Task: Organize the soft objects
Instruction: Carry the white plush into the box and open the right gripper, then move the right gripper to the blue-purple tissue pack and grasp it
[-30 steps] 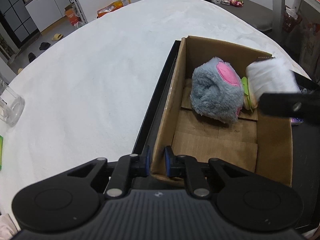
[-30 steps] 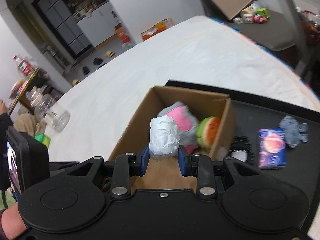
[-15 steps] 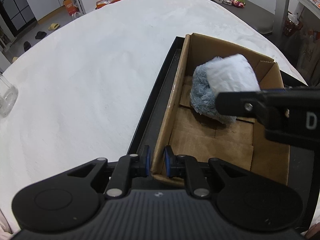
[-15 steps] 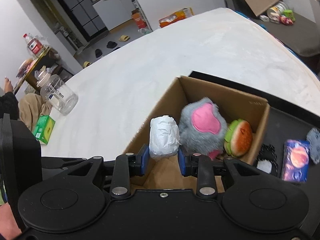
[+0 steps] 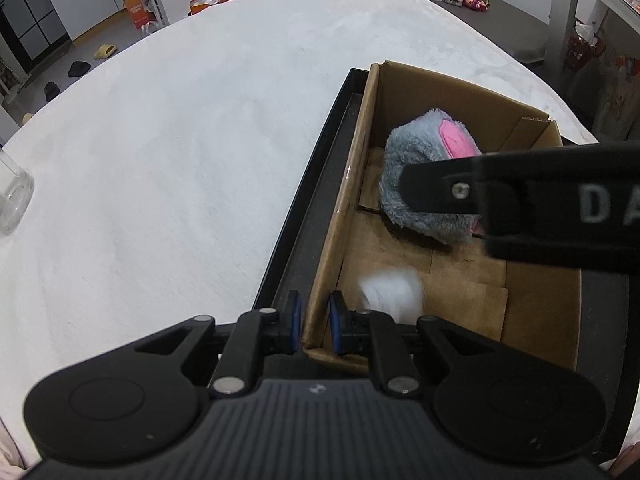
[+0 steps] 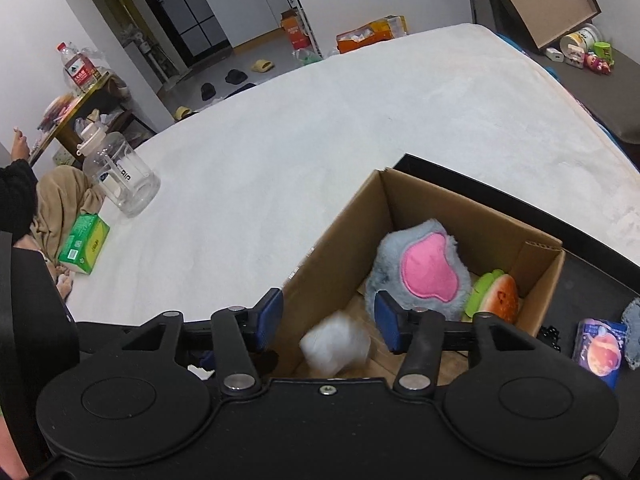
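An open cardboard box (image 5: 344,216) holds a grey plush with a pink patch (image 5: 420,168) at its far end. My left gripper (image 5: 314,322) is shut on the box's near wall, the cardboard edge pinched between its blue pads. My right gripper (image 6: 329,314) hangs over the box with its jaws opening and nothing pressed between them. A white soft bundle (image 6: 336,342), blurred, is loose below those jaws on the box floor (image 5: 392,294). A green and red squishy toy (image 6: 496,294) lies beside the plush (image 6: 416,268). The right gripper's black body (image 5: 520,196) hides part of the plush.
The box stands in a black tray (image 5: 320,160) on a white padded surface. At the left are a clear water jug (image 6: 120,176), a green tissue box (image 6: 84,244) and a person's hand (image 6: 20,144). A blue packet (image 6: 600,348) lies right of the box.
My right gripper moved over the box, opened and let go of the white bundle, which dropped into the box's near end. My left gripper kept its hold.
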Demonstrator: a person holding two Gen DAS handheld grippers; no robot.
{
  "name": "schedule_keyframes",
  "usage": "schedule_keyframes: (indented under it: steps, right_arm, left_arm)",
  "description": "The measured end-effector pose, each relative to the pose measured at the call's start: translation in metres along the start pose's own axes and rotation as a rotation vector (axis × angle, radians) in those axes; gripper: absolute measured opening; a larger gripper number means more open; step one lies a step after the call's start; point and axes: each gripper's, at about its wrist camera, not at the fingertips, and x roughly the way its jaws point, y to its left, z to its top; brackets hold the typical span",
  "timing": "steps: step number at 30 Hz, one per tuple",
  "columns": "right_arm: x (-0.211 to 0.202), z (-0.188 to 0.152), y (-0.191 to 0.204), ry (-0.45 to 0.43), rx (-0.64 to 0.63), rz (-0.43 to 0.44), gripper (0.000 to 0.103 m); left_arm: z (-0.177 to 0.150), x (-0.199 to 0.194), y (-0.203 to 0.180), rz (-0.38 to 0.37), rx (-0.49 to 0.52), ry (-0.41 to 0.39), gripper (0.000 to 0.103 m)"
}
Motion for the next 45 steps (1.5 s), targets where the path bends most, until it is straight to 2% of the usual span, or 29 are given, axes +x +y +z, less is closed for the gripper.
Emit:
schedule_keyframes:
  steps: [14, 17, 20, 26, 31, 45]
  right_arm:
    - [-0.042, -0.011, -0.031, -0.073, 0.067, -0.035, 0.057]
    - [-0.052, -0.015, -0.041, -0.098, 0.085, -0.058, 0.066]
    - [-0.059, -0.020, -0.053, -0.108, 0.106, -0.063, 0.067]
    - [-0.064, -0.033, -0.076, -0.112, 0.156, -0.081, 0.068]
    - [-0.066, -0.042, -0.091, -0.115, 0.186, -0.086, 0.069]
    - [-0.064, -0.068, -0.150, -0.158, 0.338, -0.099, 0.070]
  left_arm:
    - [0.002, -0.003, -0.013, 0.037, 0.037, 0.002, 0.018]
    - [0.003, -0.005, -0.015, 0.038, 0.046, 0.005, 0.024]
    - [0.004, -0.005, -0.018, 0.043, 0.054, 0.007, 0.033]
    - [0.003, -0.006, -0.023, 0.043, 0.061, 0.011, 0.036]
    - [0.004, -0.008, -0.029, 0.053, 0.075, 0.007, 0.048]
    - [0.012, -0.007, -0.051, 0.096, 0.139, 0.015, 0.056]
